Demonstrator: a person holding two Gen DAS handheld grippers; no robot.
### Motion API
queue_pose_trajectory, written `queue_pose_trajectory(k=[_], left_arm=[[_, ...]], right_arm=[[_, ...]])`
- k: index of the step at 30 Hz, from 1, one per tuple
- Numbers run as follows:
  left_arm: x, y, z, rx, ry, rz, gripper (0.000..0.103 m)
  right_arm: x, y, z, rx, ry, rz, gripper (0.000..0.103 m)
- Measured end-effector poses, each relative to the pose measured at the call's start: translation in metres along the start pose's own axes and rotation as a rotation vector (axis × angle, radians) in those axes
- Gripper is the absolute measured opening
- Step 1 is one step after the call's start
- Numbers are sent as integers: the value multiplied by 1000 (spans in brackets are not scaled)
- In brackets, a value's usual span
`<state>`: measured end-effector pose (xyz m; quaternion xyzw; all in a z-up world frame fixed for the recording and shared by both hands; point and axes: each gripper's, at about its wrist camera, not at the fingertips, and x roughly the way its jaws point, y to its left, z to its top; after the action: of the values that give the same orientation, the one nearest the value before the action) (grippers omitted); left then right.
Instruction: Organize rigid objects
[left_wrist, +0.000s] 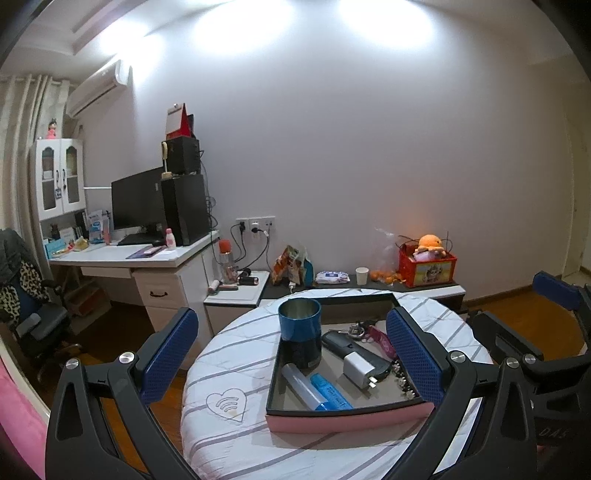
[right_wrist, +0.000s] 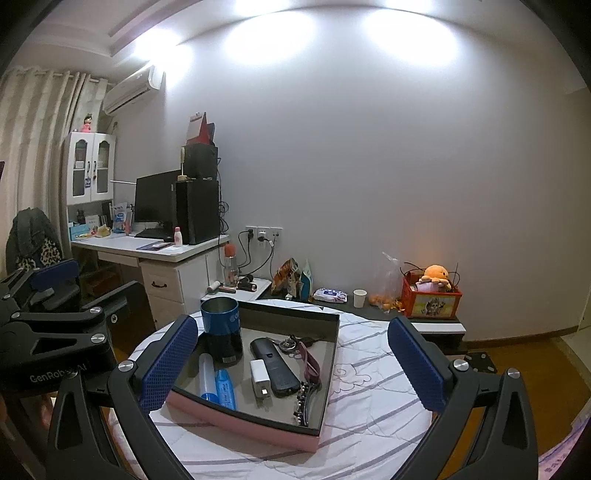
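Ahead of the fingers rises a plain pale wall (left_wrist: 369, 166), lit bright from above. Far left of them stand a white desk (left_wrist: 122, 258) with a dark monitor (left_wrist: 136, 203), a glass-door cabinet (left_wrist: 59, 177), curtains (right_wrist: 33, 147) and an air conditioner (right_wrist: 133, 88). Wooden floor (right_wrist: 517, 350) lies right.

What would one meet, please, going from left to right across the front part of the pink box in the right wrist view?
Clear tube → blue tube → white charger → black remote → beaded hair clip.

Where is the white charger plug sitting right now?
The white charger plug lies inside the pink box, near its front, between the blue tubes on its left and the black remote on its right.
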<state>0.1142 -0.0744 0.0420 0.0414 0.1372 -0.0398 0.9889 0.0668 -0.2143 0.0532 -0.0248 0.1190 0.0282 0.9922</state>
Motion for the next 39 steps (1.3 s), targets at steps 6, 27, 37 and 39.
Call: queue_pose_trajectory(k=[6,27,37,39], left_arm=[[-2,9,-2,1,-2,26,103],[-6,22,-5,-9,-4,40,103],[-7,21,-4,-8,-3,36,103],[-7,22,-5,-8,-4,36,103]], right_arm=[[5,7,-1,-9,12,15,103],[10,19,0,-34,21,26,103],[9,18,-1,-33,22,23,103],[10,18,-1,-35,25,22,103]])
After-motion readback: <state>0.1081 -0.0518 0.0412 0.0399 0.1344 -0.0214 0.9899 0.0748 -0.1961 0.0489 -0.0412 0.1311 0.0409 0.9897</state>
